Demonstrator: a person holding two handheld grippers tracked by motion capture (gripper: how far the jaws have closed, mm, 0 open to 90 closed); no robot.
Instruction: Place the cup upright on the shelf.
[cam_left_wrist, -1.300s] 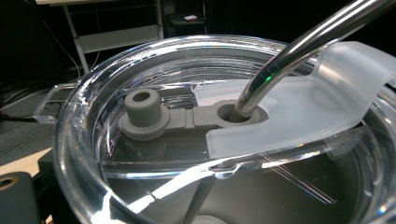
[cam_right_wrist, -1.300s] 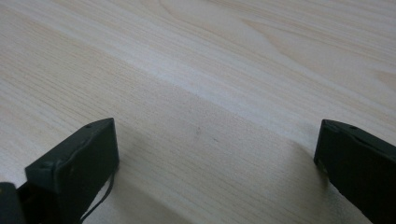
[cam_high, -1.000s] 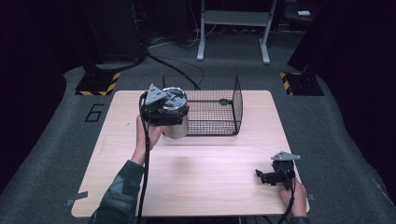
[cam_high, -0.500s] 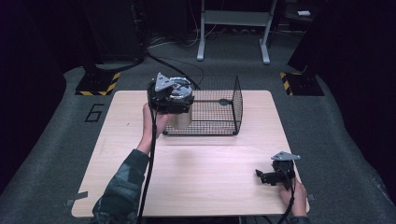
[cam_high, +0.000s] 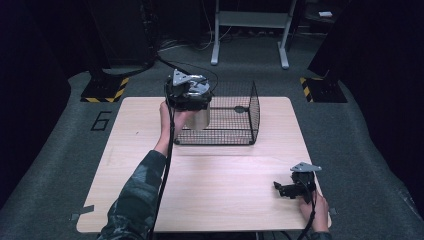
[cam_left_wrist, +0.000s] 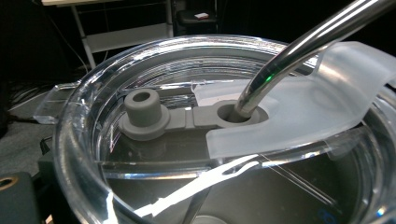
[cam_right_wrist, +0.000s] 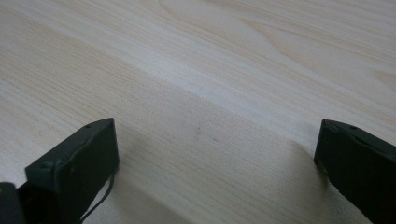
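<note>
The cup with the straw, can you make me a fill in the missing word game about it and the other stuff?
1. The left tool holds a metal cup beside the black wire ____.
2. Through the cup's clear lid pokes a shiny metal ____.
3. The right tool rests low on the wooden table with its jaws ____.

Missing words: basket; straw; open
</note>
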